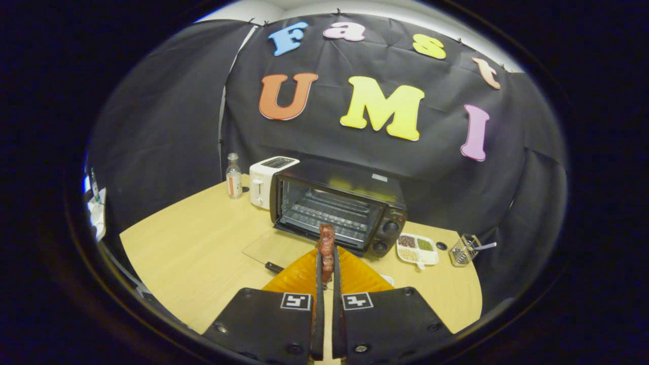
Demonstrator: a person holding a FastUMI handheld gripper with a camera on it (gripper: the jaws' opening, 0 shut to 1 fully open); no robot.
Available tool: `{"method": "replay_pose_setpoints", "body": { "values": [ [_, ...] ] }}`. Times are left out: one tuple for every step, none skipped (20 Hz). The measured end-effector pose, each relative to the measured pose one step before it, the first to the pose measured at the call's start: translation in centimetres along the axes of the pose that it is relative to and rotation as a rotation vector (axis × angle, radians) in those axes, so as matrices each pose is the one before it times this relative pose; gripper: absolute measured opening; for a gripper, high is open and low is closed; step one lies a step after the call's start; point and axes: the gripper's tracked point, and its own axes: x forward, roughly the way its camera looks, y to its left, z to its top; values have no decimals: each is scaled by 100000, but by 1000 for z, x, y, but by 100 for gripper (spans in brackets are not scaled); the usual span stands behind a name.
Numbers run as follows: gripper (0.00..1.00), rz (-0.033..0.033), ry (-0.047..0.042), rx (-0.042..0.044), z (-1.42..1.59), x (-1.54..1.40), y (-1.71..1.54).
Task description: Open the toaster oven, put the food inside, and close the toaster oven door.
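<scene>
Between the gripper's [327, 263] two fingers, pressed nearly together, one reddish-brown strip of cooked meat [326, 249] stands upright, pinched on both sides, above one orange ribbed plate [355, 276]. Just beyond it on the pale wooden table [197, 253] sits one black toaster oven [339, 208], its glass door [268, 244] folded down flat, wire rack showing inside. Left of the oven stand one white toaster [263, 180] and one clear bottle [233, 177]; right of it lie one white divided dish [418, 248] and one wire basket [464, 250].

Single fisheye view rides on claw [327, 263], raised above table [203, 238], angled slightly down, facing open toaster oven [337, 210] at middle distance, booth wall behind.
</scene>
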Motion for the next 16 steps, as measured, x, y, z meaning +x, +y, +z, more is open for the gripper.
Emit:
{"method": "replay_pose_setpoints", "body": {
  "values": [
    [9, 228, -394, 1051, -11, 594, 741],
    [9, 62, -645, 1037, 18, 635, 527],
    [9, -302, -451, 958, 66, 624, 441],
    [9, -464, -518, 1225, 72, 836, 290],
    [9, -398, -920, 1776, 148, 716, 202],
    [9, -430, -1028, 2150, 129, 746, 118],
    [9, -471, -1134, 2320, 237, 756, 71],
    [9, -623, -948, 2717, 62, 847, -86],
    [9, -712, -749, 2883, 105, 925, -80],
    [9, -623, -714, 2924, 71, 952, -192],
    [9, -626, -1094, 3110, 146, 1022, -204],
    [9, -578, -874, 3304, -38, 1187, -262],
    [10, -95, -608, 2893, -105, 929, -164],
    [9, 464, 103, 3085, -269, 1124, -72],
    [9, 1135, 1441, 1285, -450, 1185, -15],
    [9, 1557, 470, 3320, -187, 1201, -103]
  ]
}}
